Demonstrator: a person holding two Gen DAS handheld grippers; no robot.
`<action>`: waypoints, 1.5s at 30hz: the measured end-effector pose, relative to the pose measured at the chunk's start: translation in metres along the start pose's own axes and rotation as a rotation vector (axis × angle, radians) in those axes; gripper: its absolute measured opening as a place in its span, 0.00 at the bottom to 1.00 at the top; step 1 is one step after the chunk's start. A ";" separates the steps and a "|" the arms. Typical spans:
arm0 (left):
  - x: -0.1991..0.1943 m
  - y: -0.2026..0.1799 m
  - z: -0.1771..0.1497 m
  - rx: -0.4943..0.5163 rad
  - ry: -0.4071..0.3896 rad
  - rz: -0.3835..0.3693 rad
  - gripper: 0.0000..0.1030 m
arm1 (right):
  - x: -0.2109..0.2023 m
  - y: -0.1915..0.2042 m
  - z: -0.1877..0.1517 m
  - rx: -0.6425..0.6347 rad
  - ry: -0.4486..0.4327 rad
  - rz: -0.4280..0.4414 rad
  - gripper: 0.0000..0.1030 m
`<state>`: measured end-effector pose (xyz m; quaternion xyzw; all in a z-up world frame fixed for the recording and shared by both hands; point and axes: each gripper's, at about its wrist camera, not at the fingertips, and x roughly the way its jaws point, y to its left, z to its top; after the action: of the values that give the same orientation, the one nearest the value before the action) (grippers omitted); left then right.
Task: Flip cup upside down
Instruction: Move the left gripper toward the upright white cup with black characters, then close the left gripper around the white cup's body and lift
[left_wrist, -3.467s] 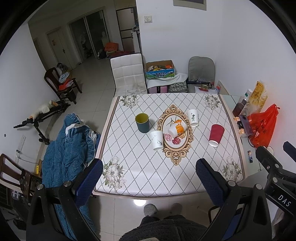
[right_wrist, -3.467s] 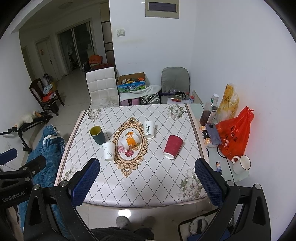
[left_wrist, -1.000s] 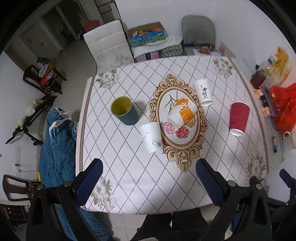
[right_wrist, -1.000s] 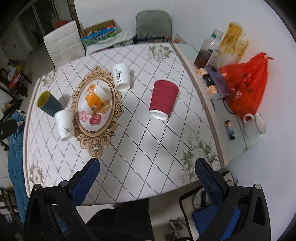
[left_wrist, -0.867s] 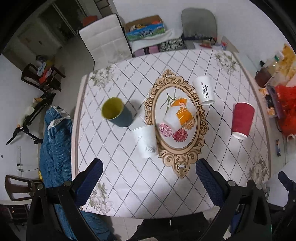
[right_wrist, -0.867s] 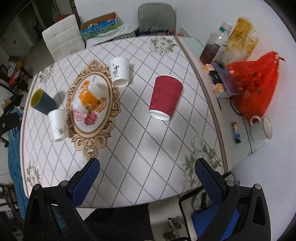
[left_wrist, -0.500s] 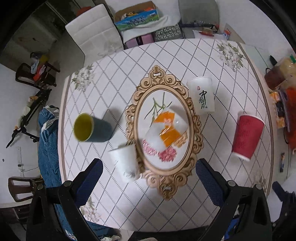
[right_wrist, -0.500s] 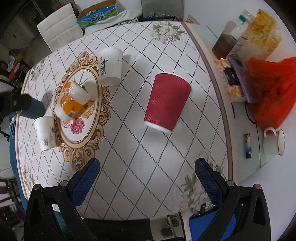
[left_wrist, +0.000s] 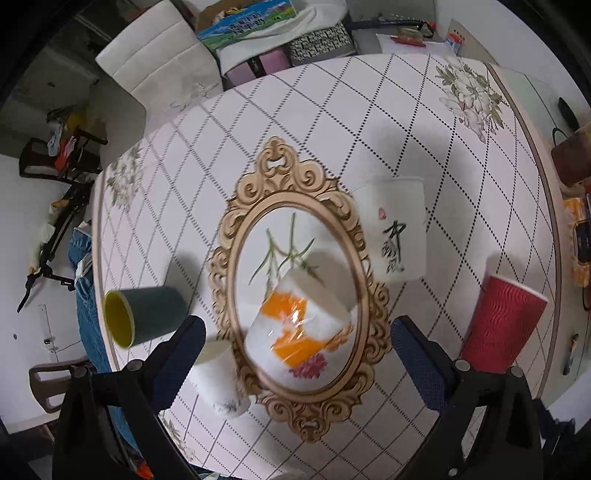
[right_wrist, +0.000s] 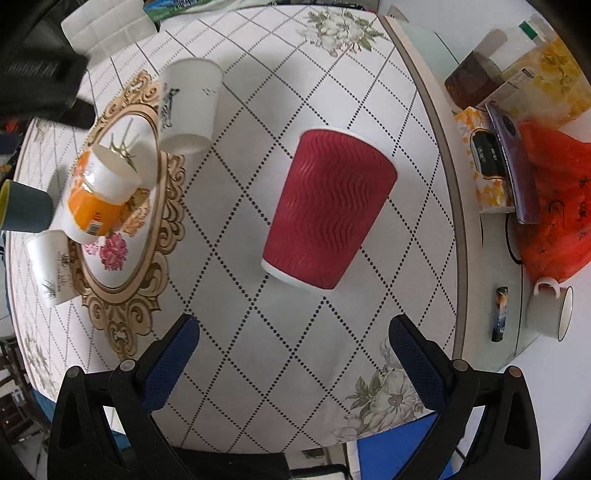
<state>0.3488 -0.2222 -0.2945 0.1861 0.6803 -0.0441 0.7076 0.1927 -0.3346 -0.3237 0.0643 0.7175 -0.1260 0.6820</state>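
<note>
A white and orange cup (left_wrist: 299, 325) stands on the gold-framed oval mat (left_wrist: 255, 206), between the fingers of my open, empty left gripper (left_wrist: 295, 341) and just ahead of them. It also shows in the right wrist view (right_wrist: 94, 195). A red ribbed paper cup (right_wrist: 328, 210) stands on the table above my open, empty right gripper (right_wrist: 293, 349); it shows in the left wrist view (left_wrist: 502, 328) too. A white cup with black lettering (left_wrist: 397, 229) (right_wrist: 188, 105), a dark green cup with a yellow inside (left_wrist: 144, 317) (right_wrist: 24, 212) and a small white cup (left_wrist: 218, 380) (right_wrist: 50, 266) stand around the mat.
The table (right_wrist: 240, 184) has a white diamond-pattern cloth. Along its right side lie an orange plastic bag (right_wrist: 554, 206), boxes (right_wrist: 484, 166), a white mug (right_wrist: 550, 314) and a lighter (right_wrist: 499, 314). A white chair (left_wrist: 162, 74) and boxes (left_wrist: 255, 26) stand beyond the far edge.
Both grippers have dropped lower and closer to the table. The white and orange cup now lies between the left fingers, and the red cup looms larger ahead of the right gripper.
</note>
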 end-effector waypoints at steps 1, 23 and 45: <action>0.003 -0.003 0.005 0.007 0.007 -0.001 1.00 | 0.002 0.000 0.001 -0.002 0.006 -0.004 1.00; 0.075 -0.060 0.074 0.112 0.164 -0.059 0.97 | 0.035 -0.025 0.017 0.022 0.113 -0.056 1.00; 0.093 -0.084 0.082 0.245 0.100 0.043 0.63 | 0.042 -0.033 0.029 0.046 0.119 -0.055 1.00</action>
<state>0.4069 -0.3086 -0.4021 0.2876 0.7000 -0.1022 0.6457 0.2091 -0.3775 -0.3631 0.0676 0.7552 -0.1574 0.6327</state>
